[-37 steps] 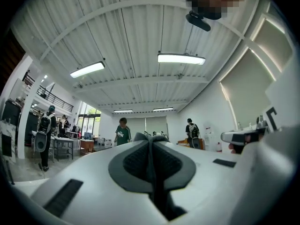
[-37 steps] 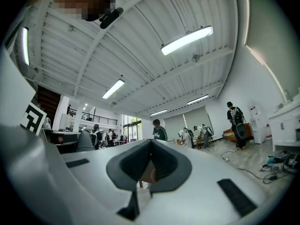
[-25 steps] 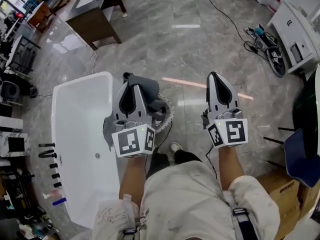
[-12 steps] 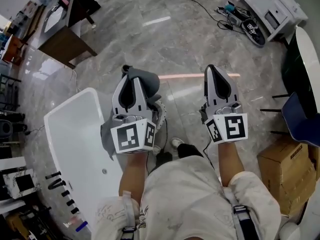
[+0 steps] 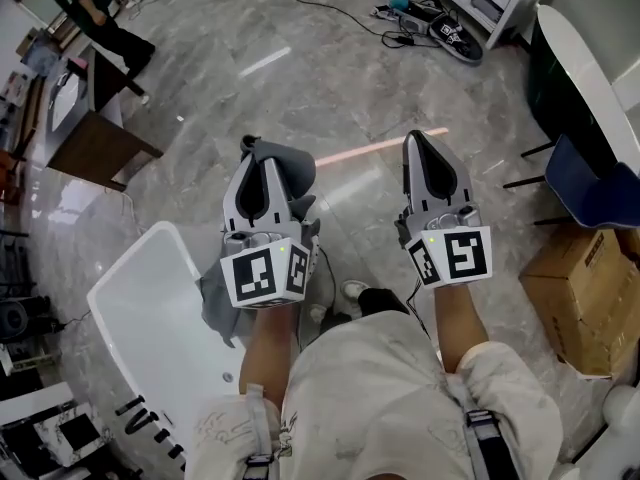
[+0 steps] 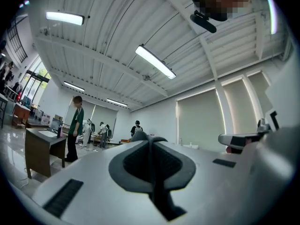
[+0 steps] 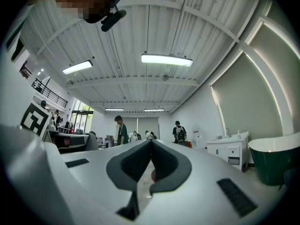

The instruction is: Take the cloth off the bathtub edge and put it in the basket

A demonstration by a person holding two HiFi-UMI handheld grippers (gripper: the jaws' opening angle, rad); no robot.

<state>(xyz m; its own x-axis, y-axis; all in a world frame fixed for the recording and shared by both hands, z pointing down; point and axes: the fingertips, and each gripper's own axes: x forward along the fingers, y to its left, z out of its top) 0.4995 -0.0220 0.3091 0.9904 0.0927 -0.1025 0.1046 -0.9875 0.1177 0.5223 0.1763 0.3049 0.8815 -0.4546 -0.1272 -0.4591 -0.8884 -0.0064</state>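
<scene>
The left gripper (image 5: 252, 150) was clamped shut on the grey cloth (image 5: 287, 160). In the left gripper view its two jaws met along one dark line, with a grey fold of cloth poking out past their tips. In the head view, the cloth bunched around the front of that gripper and hung beneath it in a loose fold towards 8 o'clock, above the near corner of the white bathtub (image 5: 140, 308), which filled the picture at 7 to 8 o'clock. The right gripper (image 5: 416, 140) was held beside the left one, just apart from it, both pointing towards 12 o'clock over the grey marble floor (image 5: 330, 98). Its jaw tips met in the right gripper view and nothing was caught between them. A cardboard box (image 5: 585, 298) stood at 3 to 4 o'clock, with a blue chair (image 5: 600, 196) at 3 o'clock. A wooden desk (image 5: 95, 143) stood at 10 o'clock, a standing person in a green top (image 5: 95, 13) was at 11 o'clock, and cables (image 5: 420, 18) lay on the floor at 1 o'clock.
</scene>
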